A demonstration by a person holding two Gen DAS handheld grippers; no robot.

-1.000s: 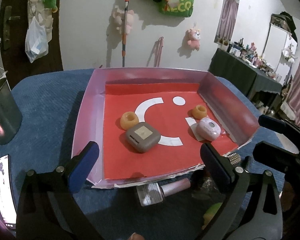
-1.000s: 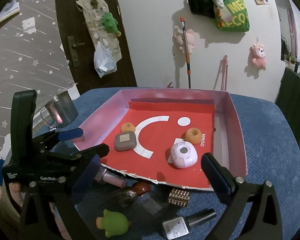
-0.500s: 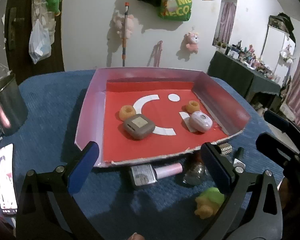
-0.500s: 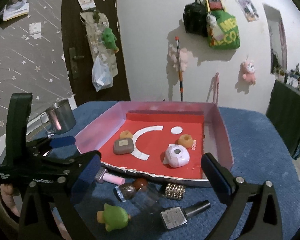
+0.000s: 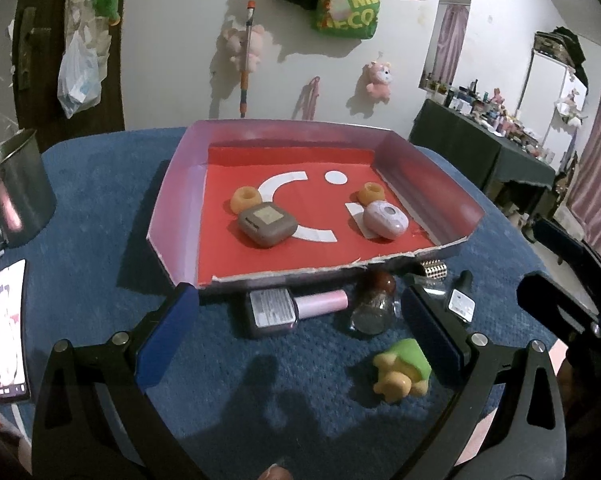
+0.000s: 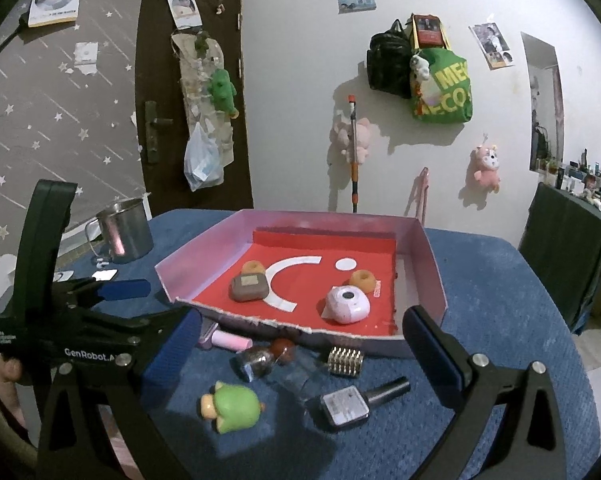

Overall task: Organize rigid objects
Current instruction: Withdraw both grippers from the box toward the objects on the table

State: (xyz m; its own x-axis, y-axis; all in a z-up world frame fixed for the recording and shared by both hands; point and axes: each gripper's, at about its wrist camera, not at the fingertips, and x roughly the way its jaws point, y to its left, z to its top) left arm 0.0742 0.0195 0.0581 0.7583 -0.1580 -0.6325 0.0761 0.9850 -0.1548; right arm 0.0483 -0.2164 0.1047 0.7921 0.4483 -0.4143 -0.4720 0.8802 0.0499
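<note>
A pink-walled tray [image 5: 172, 184] [image 6: 428, 256] with a red floor holds a brown case [image 5: 266, 224] [image 6: 249, 288], a lilac round case [image 5: 385, 219] [image 6: 347, 304] and two orange rings [image 5: 245, 199] [image 5: 371, 193]. In front of it on the blue cloth lie a pink nail polish [image 5: 292, 308], a small glass jar [image 5: 374, 304] [image 6: 262, 358], a gold ridged piece [image 5: 432, 269] [image 6: 345, 357], a dark nail polish [image 5: 460, 298] [image 6: 360, 400] and a green toy [image 5: 402, 370] [image 6: 230, 406]. My left gripper [image 5: 300, 320] and right gripper [image 6: 300, 344] are open and empty above these.
A steel mug [image 5: 12, 192] [image 6: 122, 232] stands left of the tray. A phone [image 5: 6, 328] lies at the cloth's left edge. The left gripper's body [image 6: 60, 320] shows in the right wrist view. A dark dresser [image 5: 492, 152] stands at the right.
Both grippers have pulled back and up from the tray. The loose items in front of the tray have come into fuller view. Nothing on the cloth has moved.
</note>
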